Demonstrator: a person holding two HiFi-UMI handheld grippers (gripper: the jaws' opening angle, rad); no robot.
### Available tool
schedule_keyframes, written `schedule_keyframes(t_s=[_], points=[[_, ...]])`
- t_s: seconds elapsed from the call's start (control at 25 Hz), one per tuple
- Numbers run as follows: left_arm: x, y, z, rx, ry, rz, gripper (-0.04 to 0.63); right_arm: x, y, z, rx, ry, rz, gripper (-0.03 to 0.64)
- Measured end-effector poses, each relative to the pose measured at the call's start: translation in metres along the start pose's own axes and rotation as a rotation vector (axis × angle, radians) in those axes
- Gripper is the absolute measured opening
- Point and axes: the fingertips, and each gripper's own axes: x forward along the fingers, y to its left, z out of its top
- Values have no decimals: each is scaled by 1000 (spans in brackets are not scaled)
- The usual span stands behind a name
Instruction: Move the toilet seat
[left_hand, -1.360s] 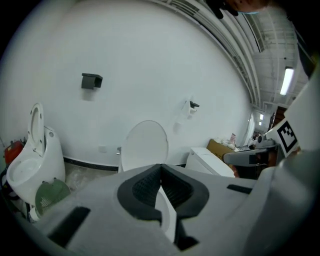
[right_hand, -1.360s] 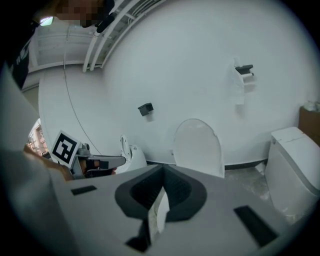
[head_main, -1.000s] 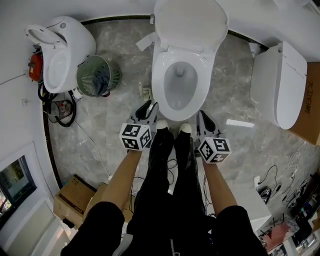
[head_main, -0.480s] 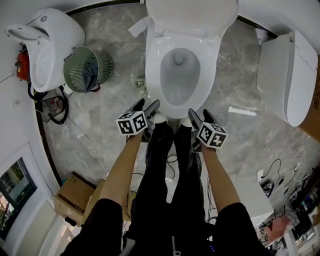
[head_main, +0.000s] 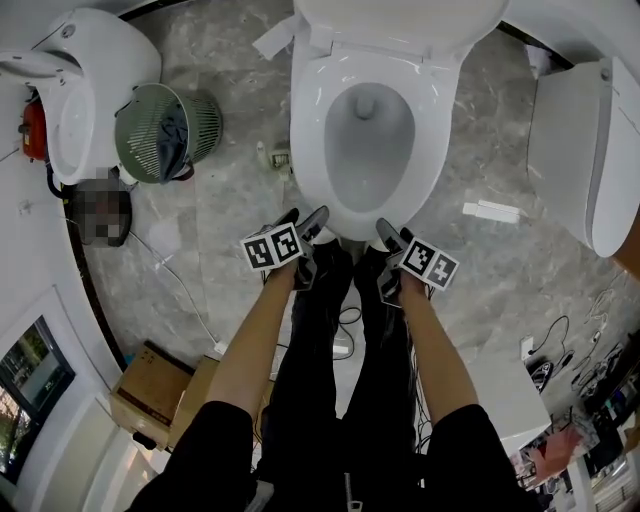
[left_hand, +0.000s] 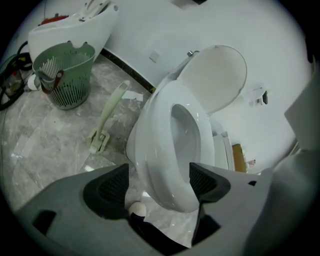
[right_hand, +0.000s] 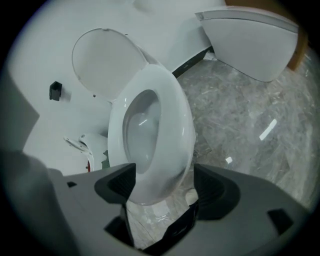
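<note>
The white toilet stands in the middle with its seat ring (head_main: 307, 140) down on the bowl and its lid (head_main: 390, 20) raised against the wall. Both grippers hover just in front of the bowl's front edge. My left gripper (head_main: 305, 218) is at the front left and my right gripper (head_main: 393, 233) at the front right. Their jaws are opening, and nothing is pressed between the pads. In the left gripper view the seat (left_hand: 155, 130) and lid (left_hand: 215, 75) show beyond the spread left gripper (left_hand: 159, 184). In the right gripper view the seat (right_hand: 172, 125) shows past the right gripper (right_hand: 161, 182).
A green wire basket (head_main: 160, 135) and another white toilet unit (head_main: 75, 90) stand at the left. A white toilet part (head_main: 575, 140) leans at the right. A toilet brush (left_hand: 107, 117) lies on the marble floor. The person's black-clad legs (head_main: 340, 350) stand behind the grippers, with cardboard boxes (head_main: 150, 385) further back.
Both grippers have gone from nearly shut to wide open and moved a little forward, toward the front of the bowl. The head view has shifted closer over the toilet.
</note>
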Motion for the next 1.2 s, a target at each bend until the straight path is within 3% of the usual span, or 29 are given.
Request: schedule_keyframes(t_s=[0.24, 0.36, 0.44, 0.56, 0.68, 0.8, 1.2], points=[[17, -11, -24, -85, 75, -101, 320, 20, -1, -9, 76, 0, 45, 348], [21, -11, -25, -81, 80, -84, 302, 29, 1, -11, 116, -3, 71, 348], [20, -6, -25, -95, 74, -71, 246, 32, -2, -10, 137, -11, 74, 347], [17, -4, -23, -101, 64, -75, 202, 32, -8, -11, 159, 0, 77, 308], [14, -7, -20, -109, 53, -79, 172, 33, -8, -10, 181, 12, 104, 311], [14, -9, -19, -148, 46, -94, 186, 32, -9, -9, 202, 8, 105, 295], [2, -11, -17, -151, 34, -86, 147, 23, -3, -10, 260, 91, 102, 284]])
